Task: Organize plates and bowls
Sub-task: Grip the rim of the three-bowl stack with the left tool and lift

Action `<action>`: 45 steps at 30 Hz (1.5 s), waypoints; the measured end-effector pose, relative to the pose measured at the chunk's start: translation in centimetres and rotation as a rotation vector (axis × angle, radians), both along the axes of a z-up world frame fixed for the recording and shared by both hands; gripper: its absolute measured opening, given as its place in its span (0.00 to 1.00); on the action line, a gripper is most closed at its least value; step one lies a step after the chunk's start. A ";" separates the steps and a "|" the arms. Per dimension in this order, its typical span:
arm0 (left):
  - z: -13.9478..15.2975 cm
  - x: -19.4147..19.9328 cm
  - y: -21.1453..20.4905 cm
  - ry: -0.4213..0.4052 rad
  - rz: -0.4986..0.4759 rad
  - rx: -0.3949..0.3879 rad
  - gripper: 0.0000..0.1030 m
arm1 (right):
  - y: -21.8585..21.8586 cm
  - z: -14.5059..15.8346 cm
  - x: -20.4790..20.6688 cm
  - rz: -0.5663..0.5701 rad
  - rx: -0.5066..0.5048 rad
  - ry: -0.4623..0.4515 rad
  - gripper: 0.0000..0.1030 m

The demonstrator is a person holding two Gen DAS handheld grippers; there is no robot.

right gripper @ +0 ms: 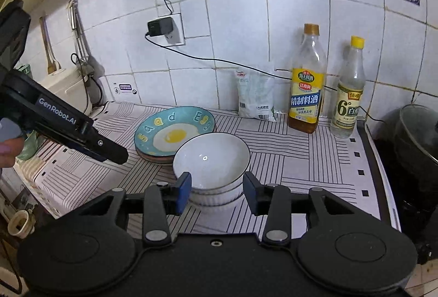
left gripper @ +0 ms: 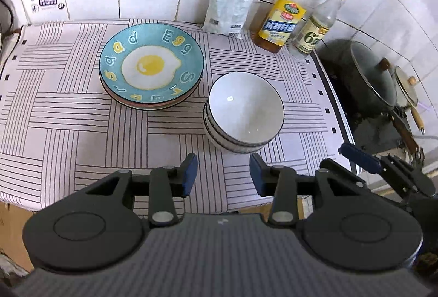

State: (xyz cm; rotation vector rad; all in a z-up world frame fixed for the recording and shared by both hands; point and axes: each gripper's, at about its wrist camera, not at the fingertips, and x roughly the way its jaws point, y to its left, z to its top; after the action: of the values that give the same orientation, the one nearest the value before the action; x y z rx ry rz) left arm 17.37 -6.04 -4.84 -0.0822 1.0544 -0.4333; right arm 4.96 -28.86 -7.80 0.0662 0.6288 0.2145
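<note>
A stack of plates [left gripper: 151, 67] topped by a blue fried-egg plate sits mid-counter; it also shows in the right wrist view [right gripper: 172, 133]. A stack of white bowls [left gripper: 243, 108] stands right of it and nearer, seen too in the right wrist view [right gripper: 212, 163]. My left gripper [left gripper: 223, 174] is open and empty, hovering short of the bowls. My right gripper [right gripper: 216, 191] is open, its fingers either side of the bowl stack's near base, not touching that I can tell. The left gripper's body [right gripper: 63, 122] shows at the left of the right wrist view.
A striped cloth [left gripper: 68, 105] covers the counter. Two bottles [left gripper: 284, 15] [left gripper: 314, 29] and a white bag [left gripper: 228, 9] stand against the tiled wall. A dark lidded pot [left gripper: 366, 81] sits on the stove at right. A charger and cable [right gripper: 161, 27] hang on the wall.
</note>
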 end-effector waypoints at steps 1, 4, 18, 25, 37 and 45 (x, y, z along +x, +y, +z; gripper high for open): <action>-0.1 -0.4 0.1 -0.011 -0.011 0.000 0.40 | 0.2 0.0 -0.5 -0.002 -0.003 -0.004 0.46; -0.3 -1.4 0.4 -0.035 -0.043 0.003 0.40 | 0.7 0.0 -1.7 -0.008 -0.006 -0.019 0.52; -3.5 -3.0 0.8 -0.192 -0.086 -0.078 0.47 | 2.1 -4.5 -2.1 0.057 -0.018 -0.046 0.63; -6.0 -0.4 0.7 -0.162 -0.044 -0.165 0.51 | 1.8 -8.5 0.3 -0.001 -0.030 -0.040 0.72; -9.8 5.6 -0.6 -0.024 0.022 -0.282 0.65 | 2.3 -14.6 6.1 -0.022 0.042 0.008 0.93; -13.8 7.9 -1.9 0.018 -0.009 -0.303 0.63 | 3.6 -16.7 8.8 -0.017 0.039 -0.068 0.95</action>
State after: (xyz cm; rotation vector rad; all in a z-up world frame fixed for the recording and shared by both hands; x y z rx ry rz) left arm 25.31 -7.98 -18.65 -0.3519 1.0009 -0.5990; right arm 13.74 -25.27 -24.53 0.1012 0.5565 0.2113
